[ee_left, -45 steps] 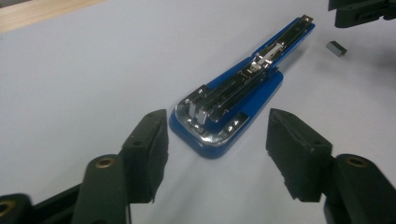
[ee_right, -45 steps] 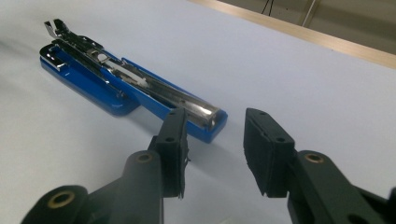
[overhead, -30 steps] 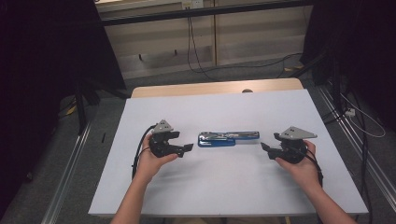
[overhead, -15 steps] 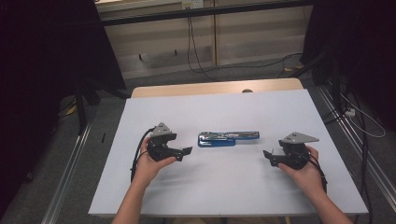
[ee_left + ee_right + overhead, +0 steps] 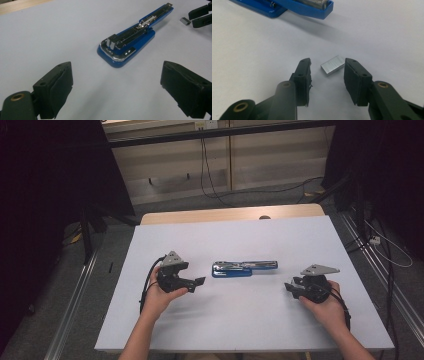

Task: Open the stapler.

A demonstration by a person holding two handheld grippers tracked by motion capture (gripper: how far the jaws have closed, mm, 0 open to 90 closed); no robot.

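Staples, as a small silver block [image 5: 332,65], are seen lying on the white table [image 5: 240,325] between the right gripper's [image 5: 327,75] jaws, which have just been closing without touching it. The left gripper [image 5: 117,92] is held wide open and empty, near the opened blue stapler [image 5: 130,42].

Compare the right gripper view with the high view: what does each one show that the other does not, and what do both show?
Right gripper view alone: a small silver block of staples lying on the white table between the right gripper's jaws, close to one pad; whether it touches, I cannot tell. The jaws have just been closing.

High view alone: both hands, the left gripper, the wooden table edge, cables and the floor behind. At that distance I cannot make out the staples.

Both: the opened blue stapler, the white surface, the right gripper.
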